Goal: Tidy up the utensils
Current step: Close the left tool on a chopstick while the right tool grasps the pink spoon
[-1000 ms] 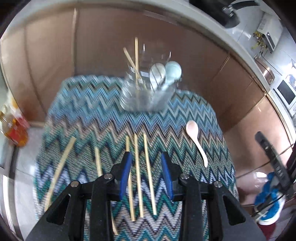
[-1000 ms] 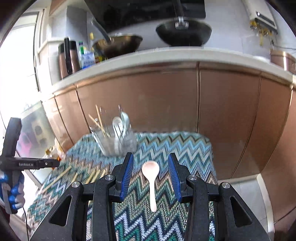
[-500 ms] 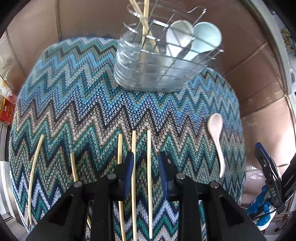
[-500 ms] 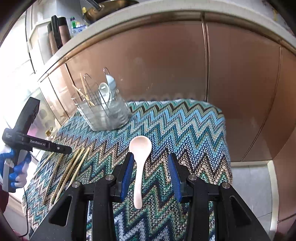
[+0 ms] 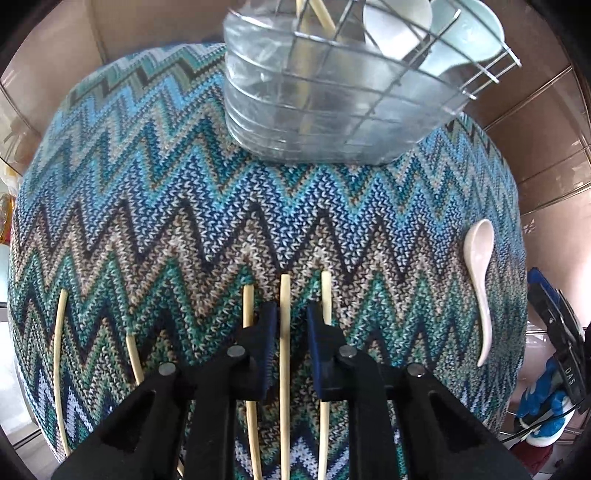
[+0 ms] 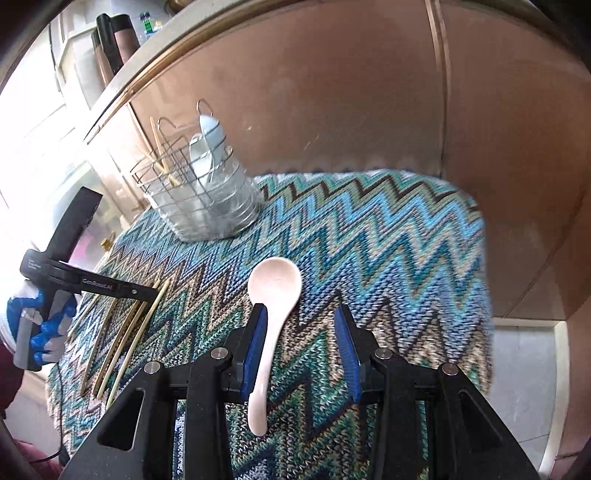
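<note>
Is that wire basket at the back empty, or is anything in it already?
Not empty: the wire basket already holds chopsticks and two pale spoons standing upright.

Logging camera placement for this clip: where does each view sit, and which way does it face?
Left wrist: on the left hand-held gripper, looking steeply down at chopsticks; own fingers show.
Right wrist: on the right hand-held gripper, looking obliquely down at the spoon; a blue-gloved hand shows.
Shared: spoon, wire caddy, zigzag cloth.
</note>
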The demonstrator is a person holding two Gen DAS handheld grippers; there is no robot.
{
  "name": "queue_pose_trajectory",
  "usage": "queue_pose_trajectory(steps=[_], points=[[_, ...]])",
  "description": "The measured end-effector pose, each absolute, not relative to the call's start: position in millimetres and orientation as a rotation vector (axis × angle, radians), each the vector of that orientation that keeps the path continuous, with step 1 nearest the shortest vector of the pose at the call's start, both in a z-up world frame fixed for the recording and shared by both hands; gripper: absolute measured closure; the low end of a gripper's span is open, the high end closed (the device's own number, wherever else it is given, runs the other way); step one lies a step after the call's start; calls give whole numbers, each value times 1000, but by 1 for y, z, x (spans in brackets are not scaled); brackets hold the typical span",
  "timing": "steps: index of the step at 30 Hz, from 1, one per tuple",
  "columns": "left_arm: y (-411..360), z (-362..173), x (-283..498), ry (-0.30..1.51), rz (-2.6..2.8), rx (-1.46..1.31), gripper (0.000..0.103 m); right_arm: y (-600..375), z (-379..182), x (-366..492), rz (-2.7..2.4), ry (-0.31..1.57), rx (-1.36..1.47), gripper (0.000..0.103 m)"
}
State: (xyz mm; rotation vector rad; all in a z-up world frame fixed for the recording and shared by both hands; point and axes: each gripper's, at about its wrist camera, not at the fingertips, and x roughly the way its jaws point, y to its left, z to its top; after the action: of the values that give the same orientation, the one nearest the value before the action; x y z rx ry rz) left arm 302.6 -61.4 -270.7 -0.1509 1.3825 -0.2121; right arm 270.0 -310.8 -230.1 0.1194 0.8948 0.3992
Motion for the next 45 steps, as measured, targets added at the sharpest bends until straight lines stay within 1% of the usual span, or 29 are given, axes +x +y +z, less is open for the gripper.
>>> queue_pose_trajectory(steps=[4, 6, 8, 13, 15, 17, 21, 25, 33, 41, 45], points=[[-70, -276, 309, 1386, -228, -147, 88, -309, -242, 299, 467, 973, 147, 69], [-68, -278, 313, 1391, -235, -159, 90, -309, -247, 314, 480, 1006, 153, 71], [-64, -279, 316, 1395, -237, -178, 93, -308, -253, 330, 504, 1040, 167, 73], [-43, -282, 323, 1398, -246, -193, 95, -300, -262, 355, 573, 1099, 164, 77], [-33, -282, 321, 1396, -249, -188, 95, -294, -266, 363, 597, 1119, 142, 81], [-33, -284, 323, 1393, -248, -176, 97, -288, -268, 368, 610, 1139, 116, 91], [-35, -284, 323, 1389, -247, -171, 98, -279, -268, 371, 623, 1145, 70, 96], [-41, -281, 316, 1386, -236, -167, 99, -276, -256, 358, 605, 1114, 32, 96], [-41, -255, 288, 1304, -240, -190, 99, -276, -222, 304, 521, 1016, -2, 96], [-32, -220, 256, 1236, -284, -227, 99, -285, -186, 254, 465, 918, 8, 96], [-20, -191, 242, 1167, -308, -250, 99, -287, -164, 235, 441, 859, -1, 96]])
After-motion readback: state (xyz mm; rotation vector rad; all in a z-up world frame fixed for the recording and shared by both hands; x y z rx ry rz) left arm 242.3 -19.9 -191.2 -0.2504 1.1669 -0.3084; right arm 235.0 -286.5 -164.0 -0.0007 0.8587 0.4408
